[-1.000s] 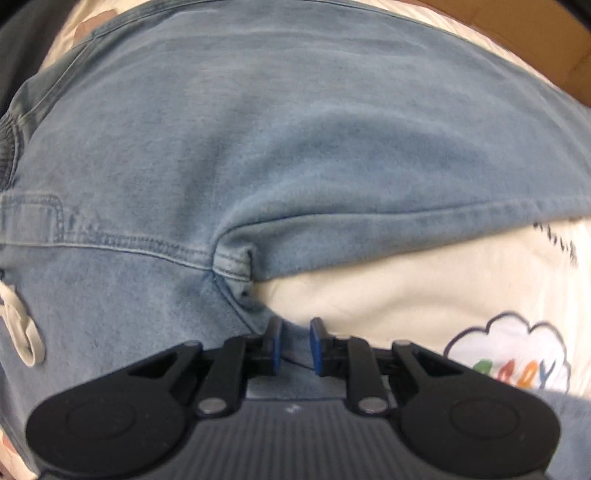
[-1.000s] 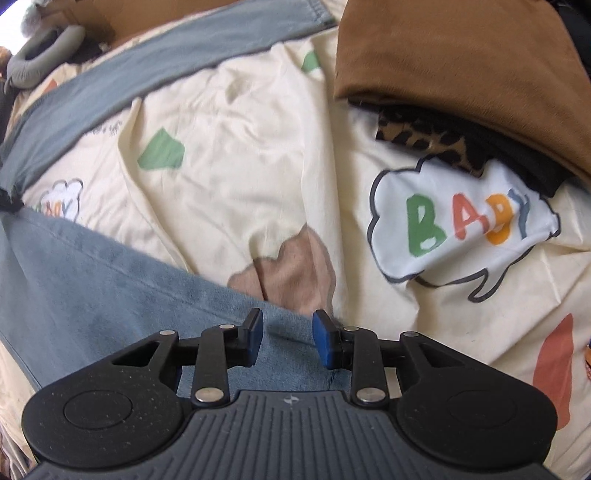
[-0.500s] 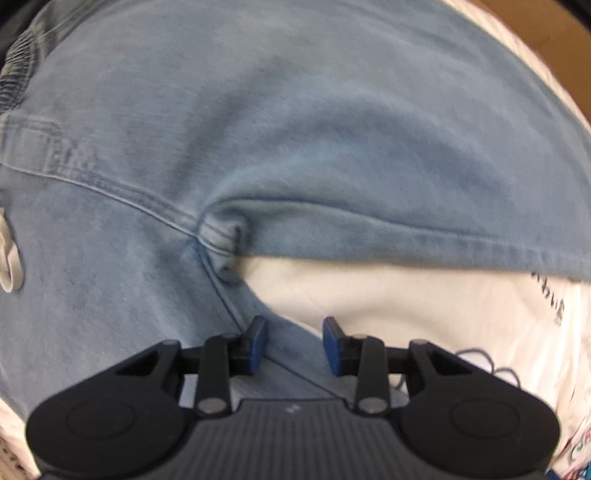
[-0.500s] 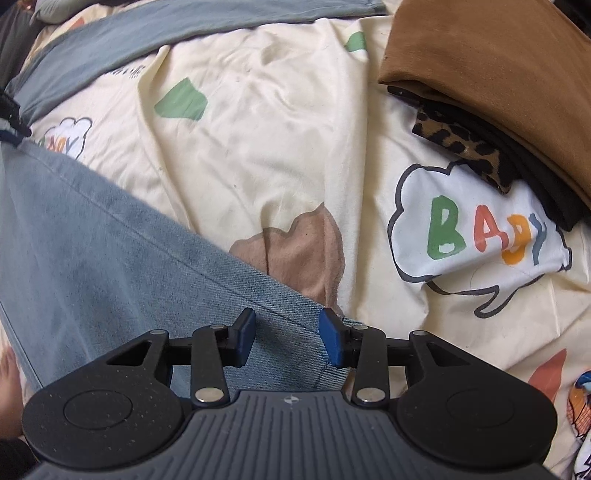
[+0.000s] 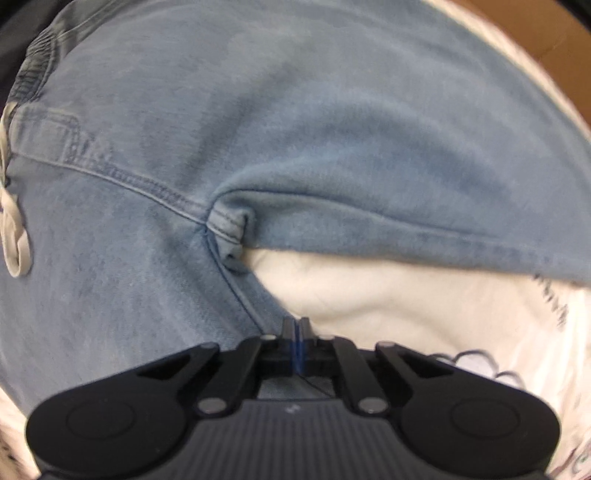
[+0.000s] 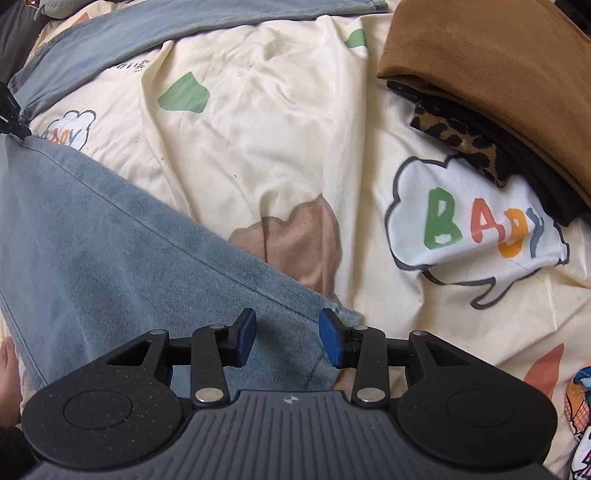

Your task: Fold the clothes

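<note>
Light blue jeans (image 5: pixel 258 129) lie spread on a cream printed bedsheet (image 5: pixel 406 302). In the left wrist view the crotch seam (image 5: pixel 225 229) sits in the middle and a white drawstring (image 5: pixel 14 236) at the left edge. My left gripper (image 5: pixel 295 326) is shut on the inner leg seam of the jeans just below the crotch. In the right wrist view one jeans leg (image 6: pixel 110 258) runs to the lower middle, the other leg (image 6: pixel 147 33) lies along the top. My right gripper (image 6: pixel 288 332) is open, its blue pads astride the near leg's hem.
A stack of folded clothes, brown garment (image 6: pixel 498 62) over leopard-print (image 6: pixel 458 136) and black pieces, sits at the upper right of the sheet (image 6: pixel 258 129). The left gripper's tip (image 6: pixel 9 118) shows at the left edge. A bare foot (image 6: pixel 7 380) is at lower left.
My left gripper has closed onto the jeans' inner seam. My right gripper has opened slightly wider and slid forward along the leg to its hem.
</note>
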Demonstrator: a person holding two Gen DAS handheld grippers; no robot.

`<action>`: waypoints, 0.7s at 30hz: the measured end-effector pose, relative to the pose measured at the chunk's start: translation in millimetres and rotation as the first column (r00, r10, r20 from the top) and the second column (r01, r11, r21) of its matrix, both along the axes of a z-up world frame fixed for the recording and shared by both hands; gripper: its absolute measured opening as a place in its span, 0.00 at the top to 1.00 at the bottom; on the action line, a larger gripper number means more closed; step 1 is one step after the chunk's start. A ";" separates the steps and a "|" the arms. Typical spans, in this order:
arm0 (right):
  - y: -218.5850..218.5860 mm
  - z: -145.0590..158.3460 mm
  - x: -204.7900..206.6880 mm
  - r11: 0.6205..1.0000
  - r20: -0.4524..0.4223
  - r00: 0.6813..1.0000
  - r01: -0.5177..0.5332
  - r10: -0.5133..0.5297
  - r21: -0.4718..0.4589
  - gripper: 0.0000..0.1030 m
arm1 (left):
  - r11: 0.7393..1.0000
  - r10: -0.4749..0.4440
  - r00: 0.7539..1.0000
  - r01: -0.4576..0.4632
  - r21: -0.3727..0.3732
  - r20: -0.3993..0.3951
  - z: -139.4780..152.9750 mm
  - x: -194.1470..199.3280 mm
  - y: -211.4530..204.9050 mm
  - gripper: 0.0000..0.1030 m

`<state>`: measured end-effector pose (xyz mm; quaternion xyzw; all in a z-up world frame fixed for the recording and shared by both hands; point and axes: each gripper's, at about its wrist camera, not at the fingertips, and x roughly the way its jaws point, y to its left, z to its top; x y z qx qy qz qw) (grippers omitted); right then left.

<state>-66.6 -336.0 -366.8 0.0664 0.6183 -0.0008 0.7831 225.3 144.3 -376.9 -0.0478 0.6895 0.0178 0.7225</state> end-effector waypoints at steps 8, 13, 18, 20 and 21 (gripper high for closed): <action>-20.3 0.6 -15.3 0.998 -0.011 0.998 0.069 -0.069 -0.002 0.57 | 0.995 0.025 0.994 -0.014 -0.099 0.103 30.5 1.0 5.1 1.00; -23.5 6.2 -16.8 0.995 0.032 0.995 0.097 -0.098 0.030 0.57 | 0.989 0.046 0.990 -0.027 -0.143 0.130 34.9 -9.3 10.8 1.00; -22.8 -9.8 -7.2 0.991 0.003 0.991 0.135 -0.136 0.023 0.57 | 0.989 0.045 0.990 -0.026 -0.144 0.135 15.5 0.6 -1.5 1.00; -23.7 -13.2 -5.3 0.986 0.003 0.986 0.164 -0.164 0.030 0.72 | 0.990 0.040 0.989 -0.020 -0.142 0.139 9.9 2.0 -3.3 1.00; -24.1 -12.9 -5.1 0.984 0.005 0.985 0.175 -0.175 0.029 0.78 | 0.990 0.035 0.989 -0.016 -0.139 0.140 8.0 1.7 -3.1 1.00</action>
